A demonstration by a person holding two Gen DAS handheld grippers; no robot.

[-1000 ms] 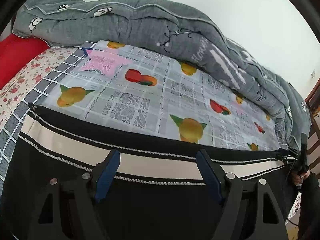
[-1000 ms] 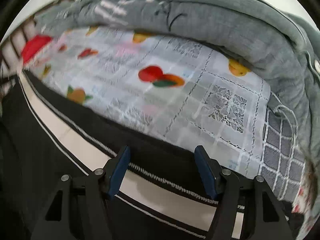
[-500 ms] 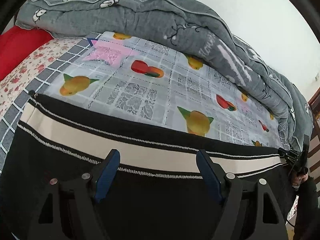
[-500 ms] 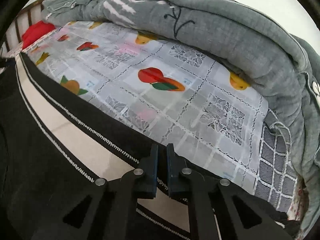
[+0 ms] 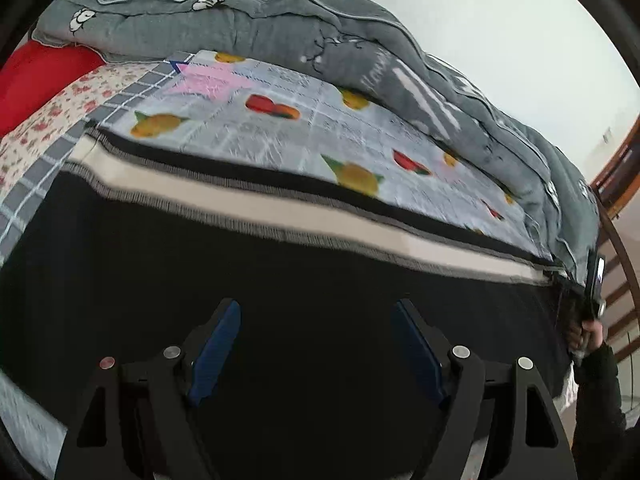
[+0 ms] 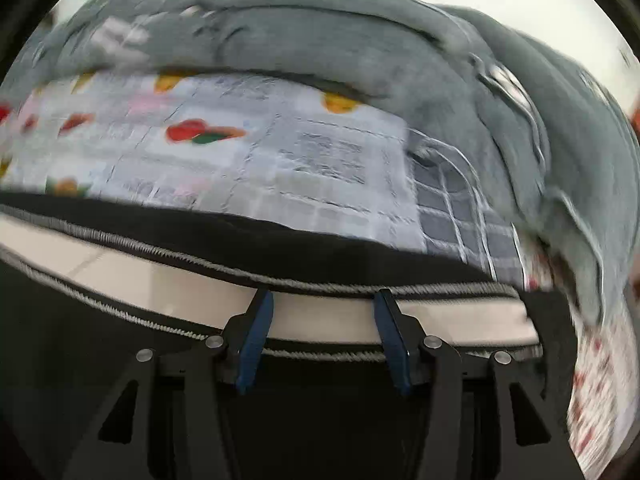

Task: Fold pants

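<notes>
Left view only: a person's dark-sleeved hand (image 5: 591,334) at 3 o'clock, gripping the handle of the right gripper (image 6: 324,300), beside brown wooden rails (image 5: 618,184); a red pillow (image 5: 36,76) at 10 o'clock.
Right view only: the end of the black pants with a cream side stripe (image 6: 180,284), stopping just short of a grey checked sheet (image 6: 460,216) at 3 o'clock; this frame is blurred, so fine detail is uncertain.
Pants, look: black knit cloth, with a cream band edged by grey stitched lines running 9 to 3 o'clock in both views; flat and stretched long, no fold visible.
Pants, place: spread along the near side of the bed, over the pale plastic cloth printed with fruit (image 5: 304,136).
Left gripper (image 5: 316,308): released, blue pads wide apart over plain black cloth, nothing pinched.
Right gripper: jaws have just been opening after a clench; the blue pads stand apart with the cream stripe showing between them, and the pads seem not to press on it.
Edges: the pants' far edge is a black strip against the fruit cloth; a floral sheet (image 5: 52,116) shows past their 9 o'clock end.
Open room: bare fruit cloth from 10 to 2 o'clock, bounded by a rumpled grey quilt (image 5: 248,24) at 12 o'clock.
</notes>
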